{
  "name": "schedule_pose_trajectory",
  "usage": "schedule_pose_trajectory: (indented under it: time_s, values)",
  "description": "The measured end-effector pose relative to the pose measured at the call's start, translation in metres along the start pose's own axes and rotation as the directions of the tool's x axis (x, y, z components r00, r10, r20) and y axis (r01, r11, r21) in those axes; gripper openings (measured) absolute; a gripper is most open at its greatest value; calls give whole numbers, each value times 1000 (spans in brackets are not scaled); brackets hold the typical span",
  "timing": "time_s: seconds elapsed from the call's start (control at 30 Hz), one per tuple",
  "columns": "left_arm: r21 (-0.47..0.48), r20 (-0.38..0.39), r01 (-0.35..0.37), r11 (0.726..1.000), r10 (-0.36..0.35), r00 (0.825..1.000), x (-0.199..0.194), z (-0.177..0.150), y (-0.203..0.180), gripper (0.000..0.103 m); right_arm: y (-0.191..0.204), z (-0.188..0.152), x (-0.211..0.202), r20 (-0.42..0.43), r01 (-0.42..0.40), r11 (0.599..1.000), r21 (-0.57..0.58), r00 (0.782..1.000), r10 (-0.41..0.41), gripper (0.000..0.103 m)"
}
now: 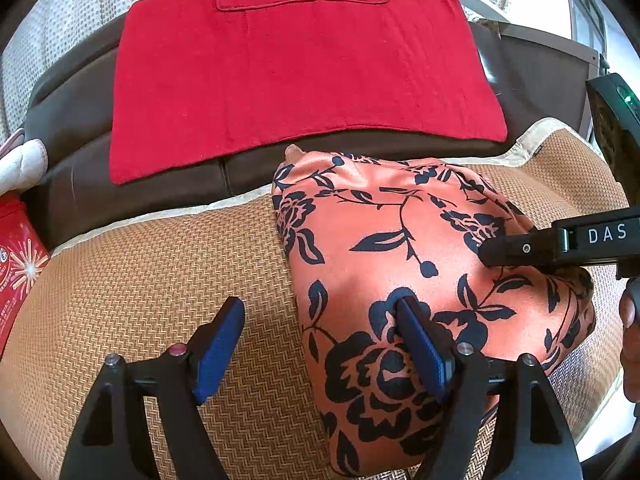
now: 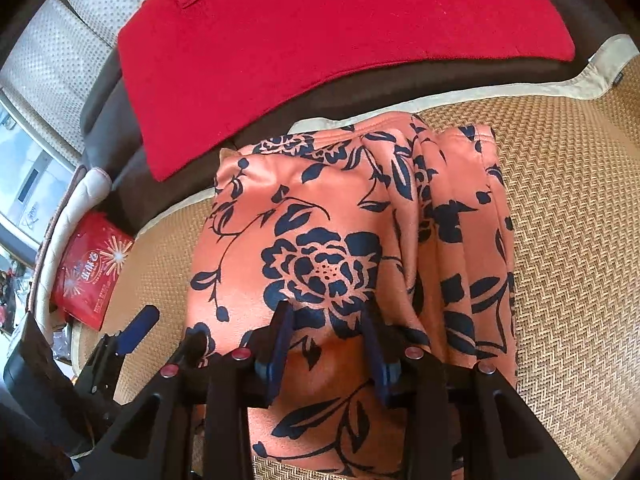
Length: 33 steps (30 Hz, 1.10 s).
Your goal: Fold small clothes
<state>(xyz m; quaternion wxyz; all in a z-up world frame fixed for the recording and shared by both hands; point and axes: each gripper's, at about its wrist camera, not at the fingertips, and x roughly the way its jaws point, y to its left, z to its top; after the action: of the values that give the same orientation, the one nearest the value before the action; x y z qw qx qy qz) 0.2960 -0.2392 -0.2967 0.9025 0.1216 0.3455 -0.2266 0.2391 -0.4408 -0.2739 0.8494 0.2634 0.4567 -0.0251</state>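
An orange garment with a dark blue flower print [image 1: 400, 248] lies folded on a woven mat [image 1: 160, 280]. My left gripper [image 1: 320, 308] is open at the garment's left edge: its right finger rests on the cloth, its left finger is over the bare mat. In the right wrist view the garment [image 2: 320, 220] fills the middle, with bunched folds on its right side. My right gripper [image 2: 326, 308] is open, both fingers resting on the cloth's near part. It also shows in the left wrist view [image 1: 520, 248], reaching in from the right.
A red cloth with a pocket [image 1: 300, 80] lies over the dark brown sofa back [image 1: 80, 120]. A red printed bag [image 2: 92, 268] and a white object [image 1: 20, 160] sit at the left. The mat [image 2: 568, 240] extends to the right of the garment.
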Motion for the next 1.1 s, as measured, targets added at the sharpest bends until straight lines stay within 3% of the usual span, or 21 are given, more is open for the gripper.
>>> schedule_pose_trajectory:
  time_s: [0.27, 0.57, 1.1]
  values:
    - [-2, -1, 1, 1000, -1, 1000, 2, 0, 0, 80, -1, 0, 1, 1, -9, 1000, -1, 1000, 9, 40]
    - [-1, 0, 2, 1000, -2, 1000, 2, 0, 0, 80, 4, -1, -1, 1, -18, 1000, -21, 1000, 18, 50]
    - [-1, -1, 2, 1000, -2, 1000, 2, 0, 0, 80, 3, -1, 0, 2, -23, 999, -25, 1000, 23, 51]
